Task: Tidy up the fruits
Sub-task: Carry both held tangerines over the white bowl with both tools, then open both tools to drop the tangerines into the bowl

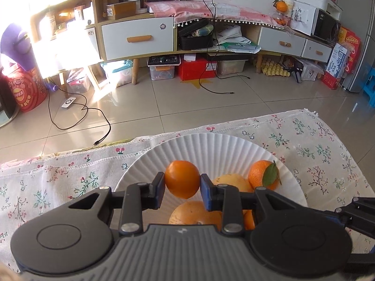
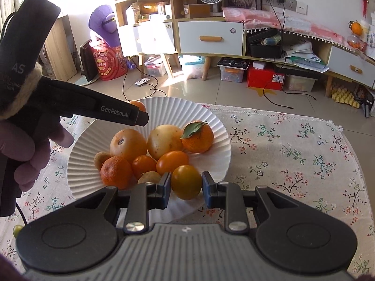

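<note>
Black left gripper (image 2: 140, 117) marked "GenRobot.AI"; blue-padded jaws, silver screws.

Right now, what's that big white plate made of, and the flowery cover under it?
The plate looks like thin pleated paper or light plastic, matte white, with fluted ridges to its rim; which one is unclear. The cover looks like woven cotton cloth: soft folds, printed flowers and a stitched hem.

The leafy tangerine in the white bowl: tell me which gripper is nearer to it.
Left. The left gripper, shut on a small orange, sits just left of the leafy tangerine. The right gripper holds a yellowish fruit at the white bowl's near rim.
</note>
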`<state>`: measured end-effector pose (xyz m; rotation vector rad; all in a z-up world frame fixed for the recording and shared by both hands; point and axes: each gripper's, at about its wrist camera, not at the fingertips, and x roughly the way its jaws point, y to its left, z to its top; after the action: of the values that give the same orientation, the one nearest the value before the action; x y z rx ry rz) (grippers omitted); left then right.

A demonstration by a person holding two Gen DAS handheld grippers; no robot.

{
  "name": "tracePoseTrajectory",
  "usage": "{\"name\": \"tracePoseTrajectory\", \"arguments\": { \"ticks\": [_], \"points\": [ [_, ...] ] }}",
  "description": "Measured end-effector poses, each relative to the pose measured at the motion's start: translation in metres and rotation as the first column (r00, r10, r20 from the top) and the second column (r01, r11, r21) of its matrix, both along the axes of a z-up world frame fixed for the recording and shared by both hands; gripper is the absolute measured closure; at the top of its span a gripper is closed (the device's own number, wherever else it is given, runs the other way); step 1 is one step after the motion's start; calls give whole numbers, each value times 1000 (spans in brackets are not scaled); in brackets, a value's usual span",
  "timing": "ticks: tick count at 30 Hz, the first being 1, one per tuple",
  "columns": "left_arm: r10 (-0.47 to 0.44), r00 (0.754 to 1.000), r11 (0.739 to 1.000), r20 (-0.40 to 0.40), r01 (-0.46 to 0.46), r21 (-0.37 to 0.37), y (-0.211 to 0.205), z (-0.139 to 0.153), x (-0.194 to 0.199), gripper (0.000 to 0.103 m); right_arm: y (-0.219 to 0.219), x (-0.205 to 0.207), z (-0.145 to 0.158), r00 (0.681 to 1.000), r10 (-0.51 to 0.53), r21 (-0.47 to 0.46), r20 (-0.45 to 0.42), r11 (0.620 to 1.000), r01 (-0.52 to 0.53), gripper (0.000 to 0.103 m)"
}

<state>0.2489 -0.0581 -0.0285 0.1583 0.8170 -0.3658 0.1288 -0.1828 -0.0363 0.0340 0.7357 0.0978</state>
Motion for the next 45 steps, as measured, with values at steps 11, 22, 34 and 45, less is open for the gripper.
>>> {"name": "tracePoseTrajectory", "arguments": {
  "ticks": [11, 22, 34, 45],
  "points": [
    [-6, 999, 1000, -39, 6, 11, -6, -12, 8, 103, 7, 1, -2, 1000, 5, -22, 3, 1000, -5, 78],
    [-2, 1000, 1000, -12, 2, 26, -2, -8, 2, 89, 4, -3, 3, 1000, 2, -8, 16, 1000, -2, 64],
    [-11, 1000, 1000, 0, 11, -8, 14, 10, -35, 50, 0, -22, 22, 998, 19, -6, 55, 1000, -19, 36],
    [-26, 1000, 1000, 9, 26, -11, 33, 21, -87, 32, 5, -52, 33, 996, 67, -27, 59, 997, -66, 23]
  ]
}}
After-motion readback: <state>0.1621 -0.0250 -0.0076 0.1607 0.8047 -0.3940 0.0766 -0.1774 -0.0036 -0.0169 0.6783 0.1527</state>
